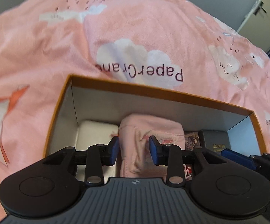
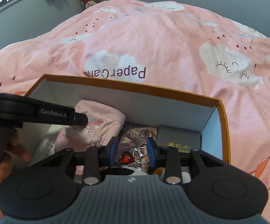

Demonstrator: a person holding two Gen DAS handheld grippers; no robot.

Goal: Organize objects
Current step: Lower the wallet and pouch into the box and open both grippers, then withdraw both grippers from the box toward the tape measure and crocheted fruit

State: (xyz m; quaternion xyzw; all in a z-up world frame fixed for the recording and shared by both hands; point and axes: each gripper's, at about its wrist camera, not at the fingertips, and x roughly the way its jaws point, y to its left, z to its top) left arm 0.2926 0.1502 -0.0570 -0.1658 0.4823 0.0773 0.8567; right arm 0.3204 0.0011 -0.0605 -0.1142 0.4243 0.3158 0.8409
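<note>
Left wrist view looks down into an orange-rimmed box [image 1: 172, 96] that sits on a bed under a pink cloud-print duvet [image 1: 135, 37]. Inside the box, a pink pouch [image 1: 150, 130] stands in the middle, a white case [image 1: 95, 132] lies to its left against the box wall, and a dark grey box with gold lettering [image 1: 215, 140] lies toward the right end. The left claw [image 1: 134, 150] is parted, its blue pads straddling part of the pouch's front; whether they touch the fabric I cannot tell. A blue finger of the other claw pokes in at the box's right end.

Right wrist view shows the same box [image 2: 222, 123] from its right half. The right claw [image 2: 132, 151] hangs spread apart over a keychain with a red stone and metal rings [image 2: 135, 155], which lies on a picture-printed card [image 2: 140, 131] beside the grey box [image 2: 179, 138]. Nothing is pinched between its pads. The pouch [image 2: 97, 127] sits further left in the box, with the left claw's arm crossing above it.

Likely risks: the two claws work close together inside one box and could knock each other; the soft pouch may slump or slip when squeezed; the loose rings could snag a pad and drag the keychain out of place; pressing down could tilt the box on the yielding bed.
</note>
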